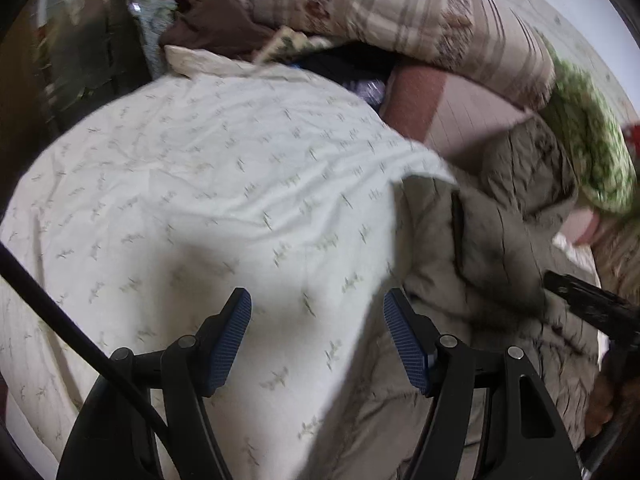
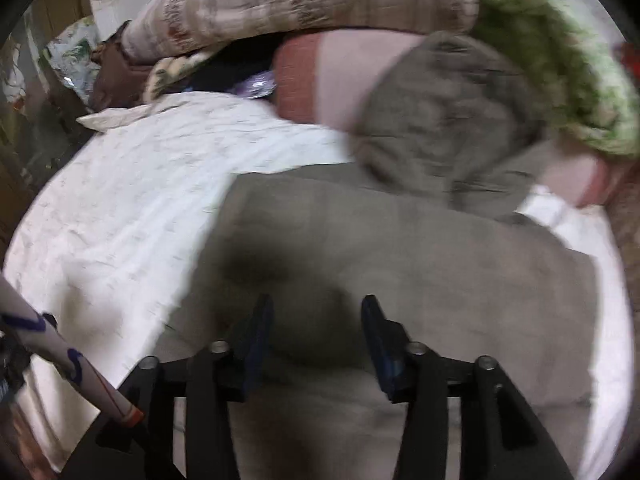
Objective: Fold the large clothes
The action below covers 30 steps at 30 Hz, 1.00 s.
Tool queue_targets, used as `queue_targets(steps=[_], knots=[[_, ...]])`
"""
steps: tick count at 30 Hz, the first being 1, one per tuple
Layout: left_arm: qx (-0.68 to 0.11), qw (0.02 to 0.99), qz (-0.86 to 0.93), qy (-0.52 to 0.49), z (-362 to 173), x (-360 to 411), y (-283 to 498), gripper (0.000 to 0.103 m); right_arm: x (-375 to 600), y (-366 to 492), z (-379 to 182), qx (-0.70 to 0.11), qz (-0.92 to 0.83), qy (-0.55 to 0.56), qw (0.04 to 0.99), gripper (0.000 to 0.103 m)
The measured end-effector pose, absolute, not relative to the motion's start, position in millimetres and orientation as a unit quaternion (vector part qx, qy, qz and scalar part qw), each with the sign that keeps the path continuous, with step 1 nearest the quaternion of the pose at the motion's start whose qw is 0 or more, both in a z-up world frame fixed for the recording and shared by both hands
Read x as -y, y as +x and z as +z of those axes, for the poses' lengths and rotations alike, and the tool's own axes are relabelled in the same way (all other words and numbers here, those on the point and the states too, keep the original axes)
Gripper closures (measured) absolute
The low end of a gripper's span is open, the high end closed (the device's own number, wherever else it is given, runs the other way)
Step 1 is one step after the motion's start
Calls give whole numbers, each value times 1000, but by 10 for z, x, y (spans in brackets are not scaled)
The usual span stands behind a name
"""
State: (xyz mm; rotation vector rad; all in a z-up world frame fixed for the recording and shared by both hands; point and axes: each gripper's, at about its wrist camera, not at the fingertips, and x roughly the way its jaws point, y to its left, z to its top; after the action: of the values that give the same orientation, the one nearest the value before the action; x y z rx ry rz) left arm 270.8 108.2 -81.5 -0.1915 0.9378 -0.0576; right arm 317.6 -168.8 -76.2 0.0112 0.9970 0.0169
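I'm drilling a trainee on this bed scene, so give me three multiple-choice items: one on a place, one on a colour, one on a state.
1. Where does the grey-brown hooded garment lie?
A. on the white leaf-print sheet
B. on the floor
C. on a hanger

2. What colour are the pads of the left tongs?
A. red
B. blue
C. yellow

3. How are the right tongs?
A. shut on a sleeve
B. shut, empty
C. open, empty

Key: 1 A, the garment spreads over the sheet; 2 B, the ribbed pads are blue; 3 C, the fingers stand apart with nothing between them.
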Motion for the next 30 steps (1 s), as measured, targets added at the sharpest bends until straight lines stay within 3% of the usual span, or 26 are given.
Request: queue_targets(steps=[6, 11, 12, 14, 16, 24, 27, 28, 30], knots=[[-518, 850, -54, -75, -1161, -889, 2715, 35, 2838, 2428, -996, -512, -83, 78, 852, 52], [-529, 847, -49, -25, -1320, -757, 2589, 35, 3598, 1521, -1072, -517, -144, 130, 834, 51], [-529, 847, -50, -20, -1332, -750, 2553, 35, 3769, 1262, -1047, -511, -160, 142, 833, 50], [-530, 846, -50, -18, -1348, -774, 2476, 35, 3989, 895, -996, -503, -183, 153, 831, 36], [-536, 842, -55, -27, -1359, -821, 2409, 35, 4223, 518, -1021, -501, -200, 165, 826, 31], [-568, 807, -104, -122, -1467, -1097, 2007, 35, 4424, -35, -1359, -520, -162, 223, 808, 31], [-577, 802, -112, -103, -1525, -1004, 1841, 36, 4247, -38, -1384, -525, -146, 183, 818, 56], [-580, 800, -117, -97, -1539, -954, 1800, 48, 4199, -48, -1386, -529, -149, 163, 819, 73], [-577, 805, -115, -78, -1530, -846, 1701, 57, 4222, -47, -1365, -527, -142, 162, 822, 79]])
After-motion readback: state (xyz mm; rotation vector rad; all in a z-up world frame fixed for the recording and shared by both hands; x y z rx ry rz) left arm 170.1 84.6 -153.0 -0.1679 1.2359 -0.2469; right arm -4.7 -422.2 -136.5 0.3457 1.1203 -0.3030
